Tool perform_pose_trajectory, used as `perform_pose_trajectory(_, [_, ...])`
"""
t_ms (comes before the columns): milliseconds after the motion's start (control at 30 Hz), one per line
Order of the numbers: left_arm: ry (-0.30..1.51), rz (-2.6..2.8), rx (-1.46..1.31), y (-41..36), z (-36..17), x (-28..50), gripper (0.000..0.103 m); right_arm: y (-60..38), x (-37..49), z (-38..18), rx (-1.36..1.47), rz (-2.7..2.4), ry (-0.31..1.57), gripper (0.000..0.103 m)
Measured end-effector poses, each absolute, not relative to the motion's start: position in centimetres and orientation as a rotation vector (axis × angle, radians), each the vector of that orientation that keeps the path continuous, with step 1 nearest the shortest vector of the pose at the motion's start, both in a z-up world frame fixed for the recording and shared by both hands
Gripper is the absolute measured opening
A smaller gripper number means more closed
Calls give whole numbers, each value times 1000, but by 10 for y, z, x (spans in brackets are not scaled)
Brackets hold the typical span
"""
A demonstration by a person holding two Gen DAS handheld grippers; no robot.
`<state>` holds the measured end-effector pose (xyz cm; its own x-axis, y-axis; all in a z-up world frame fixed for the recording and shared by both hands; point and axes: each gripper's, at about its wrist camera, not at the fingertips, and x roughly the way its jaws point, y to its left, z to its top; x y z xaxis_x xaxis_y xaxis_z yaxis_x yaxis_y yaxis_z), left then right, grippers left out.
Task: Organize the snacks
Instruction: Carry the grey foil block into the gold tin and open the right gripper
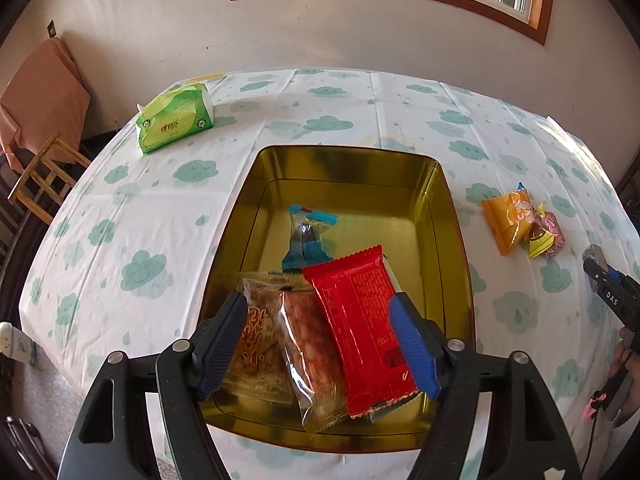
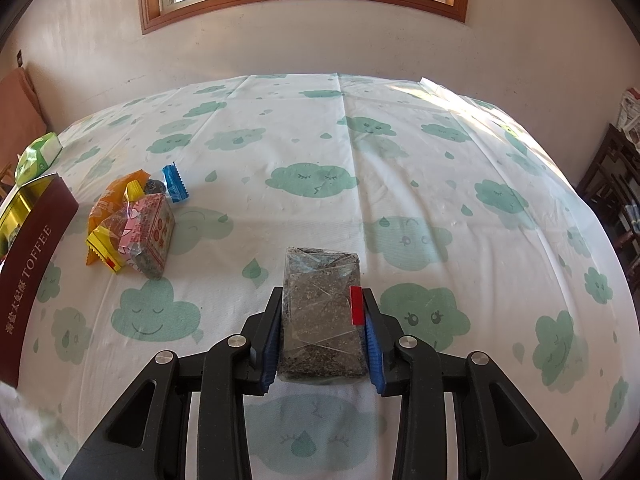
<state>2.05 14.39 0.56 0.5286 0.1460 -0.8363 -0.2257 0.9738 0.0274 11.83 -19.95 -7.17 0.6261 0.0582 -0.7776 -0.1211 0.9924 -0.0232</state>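
Tissue pack [image 1: 175, 117] beyond tin [image 1: 452, 216], probably unobstructive.

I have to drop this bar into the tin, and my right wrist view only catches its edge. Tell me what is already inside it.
Observer: Four snacks lie in the gold tin, three of them bunched at its near end with a red packet on top.
Operator: Point me to bare floor.
Observer: The far half is bare, apart from a blue-wrapped candy near the middle.
Operator: Report the left gripper.
Observer: The left gripper is over the tin's near end, with its jaws either side of the red packet and two clear packets.
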Motion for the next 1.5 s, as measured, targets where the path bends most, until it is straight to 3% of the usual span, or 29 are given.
perform_pose_trajectory(267, [1000,239,-127,153,1,15,81,-202,119,-69,-76,75,927,36])
perform_pose_trajectory(633, [978,290,-176,178,4,2,83,-194,102,-34,-75,154,881,36])
perform_pose_trajectory(1500, [963,406,-238,228,7,-35,85,-48,33,16,-243,616,824,36])
